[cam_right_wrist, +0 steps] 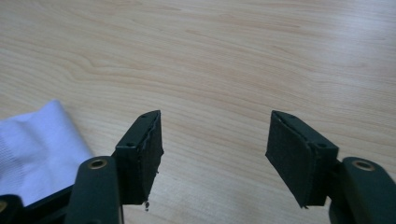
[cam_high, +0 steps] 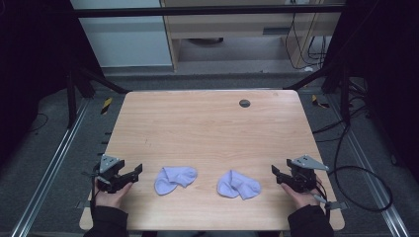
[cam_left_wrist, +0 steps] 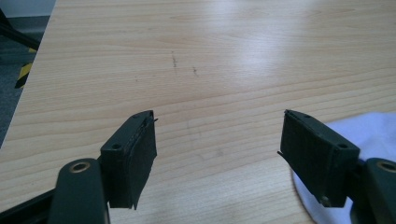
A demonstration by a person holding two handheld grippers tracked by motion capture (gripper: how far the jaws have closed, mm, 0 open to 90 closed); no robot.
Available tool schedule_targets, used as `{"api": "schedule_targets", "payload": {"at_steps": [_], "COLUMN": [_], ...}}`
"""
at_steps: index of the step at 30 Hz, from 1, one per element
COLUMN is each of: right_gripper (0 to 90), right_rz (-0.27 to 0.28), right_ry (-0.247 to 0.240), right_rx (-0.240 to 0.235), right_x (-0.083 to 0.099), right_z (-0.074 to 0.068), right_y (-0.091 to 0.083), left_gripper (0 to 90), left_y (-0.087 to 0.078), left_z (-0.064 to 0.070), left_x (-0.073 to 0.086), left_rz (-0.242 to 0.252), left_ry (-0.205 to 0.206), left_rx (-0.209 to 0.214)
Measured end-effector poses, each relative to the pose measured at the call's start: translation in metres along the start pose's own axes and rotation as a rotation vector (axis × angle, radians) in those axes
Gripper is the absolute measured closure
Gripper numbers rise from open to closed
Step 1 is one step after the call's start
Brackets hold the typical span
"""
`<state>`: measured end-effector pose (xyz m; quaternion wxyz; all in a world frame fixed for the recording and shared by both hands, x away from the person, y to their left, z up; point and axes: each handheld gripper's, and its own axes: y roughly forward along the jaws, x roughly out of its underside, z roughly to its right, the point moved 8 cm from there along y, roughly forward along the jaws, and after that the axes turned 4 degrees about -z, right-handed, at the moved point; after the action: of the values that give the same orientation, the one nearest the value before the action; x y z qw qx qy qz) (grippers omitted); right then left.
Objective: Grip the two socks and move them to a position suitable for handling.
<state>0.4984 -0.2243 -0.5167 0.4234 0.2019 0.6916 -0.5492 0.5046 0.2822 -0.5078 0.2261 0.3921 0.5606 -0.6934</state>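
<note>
You hold your left gripper at the near left edge of the tabletop, its jaws spread wide with nothing between them, pointing inward at the left sock. Your right gripper mirrors it at the near right edge, jaws just as wide and empty, aimed at the right sock.

Both socks are pale lavender and lie loosely crumpled near the front edge of the tabletop, between the two grippers and apart from each other. Neither is touched. The left sock lies just beside your left gripper; in the left gripper view its white-looking edge shows behind the jaw at the right of that view, not between the jaws. In the right gripper view the right sock sits off at the left of that view, again outside the gap.

This looks like a ready stance: each gripper is parked outside its sock, low over the wood and held open, so you can slide inward and pinch the fabric. Judging from the layout, nothing has been picked up yet. A small dark round grommet sits far back from the socks, well out of the way.
</note>
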Motion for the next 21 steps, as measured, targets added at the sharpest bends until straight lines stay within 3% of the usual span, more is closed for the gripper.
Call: {"api": "schedule_targets", "payload": {"at_steps": [6, 21], "right_gripper": [38.6, 44.5], "right_rz": [-0.006, -0.018], "right_ry": [-0.01, -0.084], "right_rx": [-0.046, -0.143], "right_x": [-0.001, -0.011], "right_z": [-0.011, -0.052], "right_y": [-0.006, -0.011], "left_gripper": [27.8, 29.6], "left_y": [-0.005, -0.003], "left_z": [0.02, 0.094], "left_x": [-0.002, -0.006], "left_rz": [0.0, -0.016], "left_ry": [0.012, 0.112], "left_rx": [0.019, 0.155]}}
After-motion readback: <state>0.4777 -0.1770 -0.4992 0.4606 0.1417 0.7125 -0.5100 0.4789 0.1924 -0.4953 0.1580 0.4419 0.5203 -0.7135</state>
